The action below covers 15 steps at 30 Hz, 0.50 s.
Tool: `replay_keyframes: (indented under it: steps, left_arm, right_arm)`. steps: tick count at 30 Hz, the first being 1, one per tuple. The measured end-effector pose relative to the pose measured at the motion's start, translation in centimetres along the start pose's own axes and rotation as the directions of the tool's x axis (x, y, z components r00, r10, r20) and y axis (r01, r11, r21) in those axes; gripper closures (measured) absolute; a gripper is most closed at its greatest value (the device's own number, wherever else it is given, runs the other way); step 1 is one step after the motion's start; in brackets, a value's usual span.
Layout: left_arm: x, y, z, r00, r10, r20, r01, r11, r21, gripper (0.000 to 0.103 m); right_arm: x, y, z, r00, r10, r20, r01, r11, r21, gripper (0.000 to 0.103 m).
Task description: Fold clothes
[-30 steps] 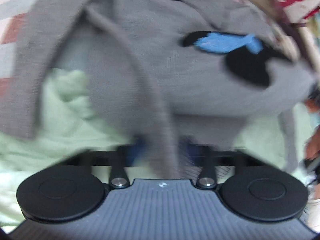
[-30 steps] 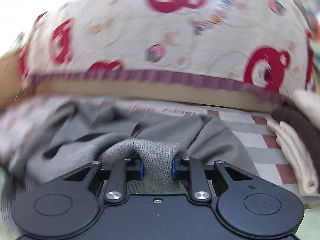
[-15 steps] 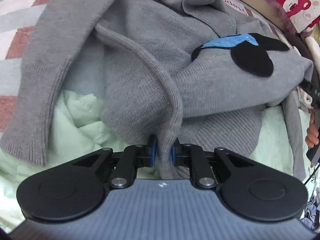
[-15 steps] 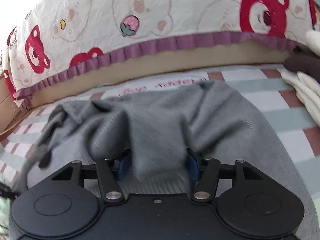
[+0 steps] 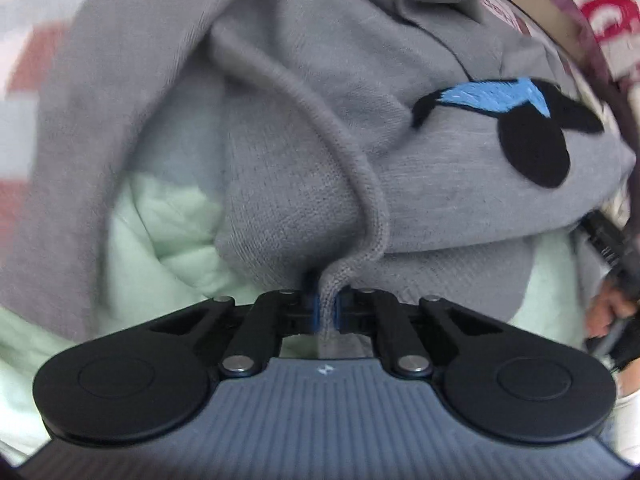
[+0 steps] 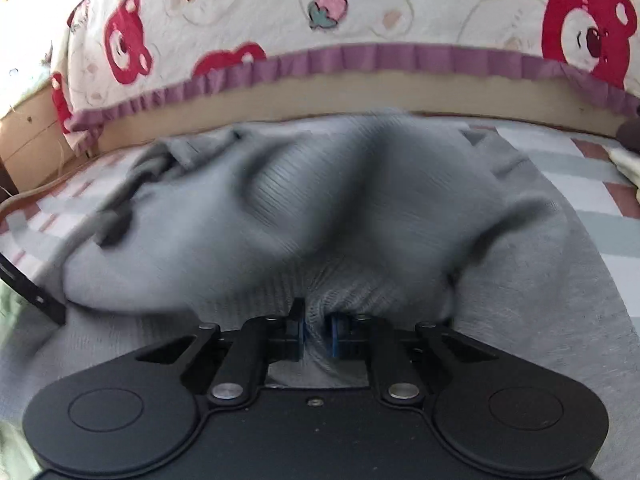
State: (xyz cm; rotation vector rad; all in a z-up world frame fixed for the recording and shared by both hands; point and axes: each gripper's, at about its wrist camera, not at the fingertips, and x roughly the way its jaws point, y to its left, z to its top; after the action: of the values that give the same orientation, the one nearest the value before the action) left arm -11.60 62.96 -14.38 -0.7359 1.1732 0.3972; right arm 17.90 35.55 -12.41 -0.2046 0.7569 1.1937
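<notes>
Right wrist: bear-print bedspread (image 6: pixel 400 8) behind grey sweater (image 6: pixel 360 200), striped sheet (image 6: pixel 592 184) alongside.

Motion blur smeared the grey sweater (image 6: pixel 360 208) in the right wrist view. A hand (image 5: pixel 612 312) sat half cut off at the left view's edge.

One grey sweater (image 5: pixel 320 128), one pale green quilt (image 5: pixel 160 248), one bear-print cover (image 6: pixel 360 12), two grippers.
</notes>
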Motion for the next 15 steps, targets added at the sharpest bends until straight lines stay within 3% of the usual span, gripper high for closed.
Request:
replay_keyframes:
  steps: [3,6,8,11,15]
  left_arm:
    - [-2.7,-2.2,-0.8,0.996,0.062,0.071,-0.072,0.986,0.149,0.097]
    - [-6.6,-2.9,-1.6,0.984,0.072,0.165,-0.107,0.971,0.214,0.097]
    - [-9.4,-2.7,-2.0,0.973,0.082,0.216,-0.133,0.964,0.232,0.097]
    - [-14.1,-0.8,-2.9,0.959,0.088,0.268,-0.146,0.967,0.206,0.097]
    - [-18.9,1.0,-4.4,0.946,0.131,0.298,-0.187,0.968,0.167,0.103]
  right_arm:
    - [-3.9,0.7,1.5,0.994,0.085,0.064,-0.090,0.991,0.094,0.090]
    - [-9.1,0.9,3.7,0.976,0.162,0.145,-0.183,0.972,0.150,0.091]
    - [-12.7,1.0,5.1,0.961,0.196,0.194,-0.228,0.960,0.160,0.091]
    - [-17.6,1.5,7.0,0.941,0.190,0.280,-0.223,0.970,0.092,0.092]
    - [-21.3,1.5,7.8,0.934,0.242,0.262,-0.275,0.956,0.099,0.094]
